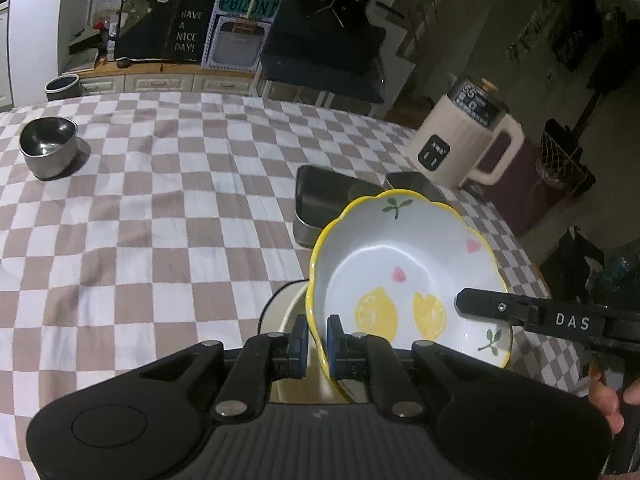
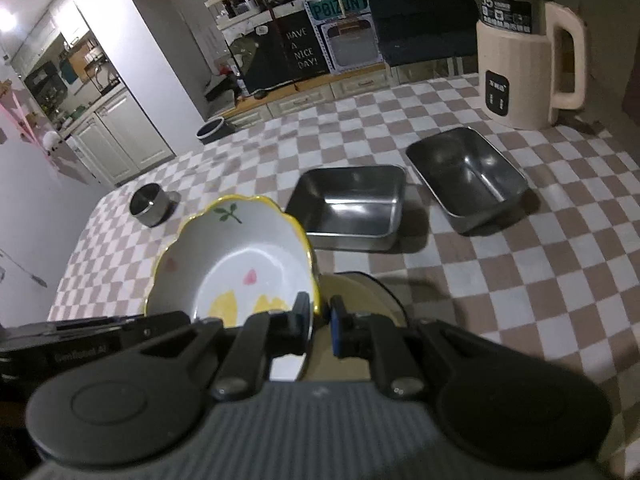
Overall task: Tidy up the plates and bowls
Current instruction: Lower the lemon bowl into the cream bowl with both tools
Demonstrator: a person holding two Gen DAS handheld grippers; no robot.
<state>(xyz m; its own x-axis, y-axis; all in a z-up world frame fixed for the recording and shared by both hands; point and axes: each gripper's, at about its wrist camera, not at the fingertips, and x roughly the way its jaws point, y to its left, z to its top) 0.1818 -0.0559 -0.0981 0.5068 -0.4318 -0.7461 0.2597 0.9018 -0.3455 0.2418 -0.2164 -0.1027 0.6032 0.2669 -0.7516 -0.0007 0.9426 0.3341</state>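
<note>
I am working in a lived-in home, at a dining table (image 2: pixel 520 280) under a pink-and-white checked cloth. Beyond its far edge runs a low cabinet (image 2: pixel 304 100) of pale drawers, with a "HAVE A NICE DAY!" sign (image 2: pixel 303 50) on top. Left of the table, a kitchen (image 2: pixel 76 76) opens. A cream kettle (image 2: pixel 524 68) stands on the table's far right corner.
</note>
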